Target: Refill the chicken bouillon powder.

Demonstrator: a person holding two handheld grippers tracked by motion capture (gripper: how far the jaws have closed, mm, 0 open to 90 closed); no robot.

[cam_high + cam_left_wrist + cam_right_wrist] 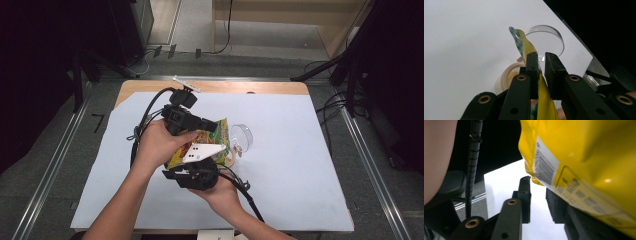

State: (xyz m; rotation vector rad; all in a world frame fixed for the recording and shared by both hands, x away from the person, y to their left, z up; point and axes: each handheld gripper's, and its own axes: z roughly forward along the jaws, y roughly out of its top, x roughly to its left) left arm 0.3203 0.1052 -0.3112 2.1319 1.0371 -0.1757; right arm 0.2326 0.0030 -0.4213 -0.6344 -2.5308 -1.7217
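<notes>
- The wooden tabletop (280, 87) is covered almost edge to edge by a white sheet (295, 170). Around it lie grey carpet, metal floor rails (47, 170), loose cables and dark stands; a pale wooden bench (280, 12) sits at the back.
- A yellow snack packet (212, 145) is held up over the middle of the sheet between both hands, and much of it is covered by them.
- In the left gripper view the packet stands edge-on, its long axis running away from the camera, with a green-checked end farthest off.
- The left gripper (540, 62) has the packet's edge between its jaws, flat against one pad, with a slit showing beside the other.
- The right gripper (539, 195) has its jaws spread; the packet's barcode side hangs over one jaw, and I cannot tell whether it touches.
- A clear plastic cup (242, 135) lies just beyond the packet.
- A tan roll of tape (507, 77) sits below, half hidden by the jaws.
</notes>
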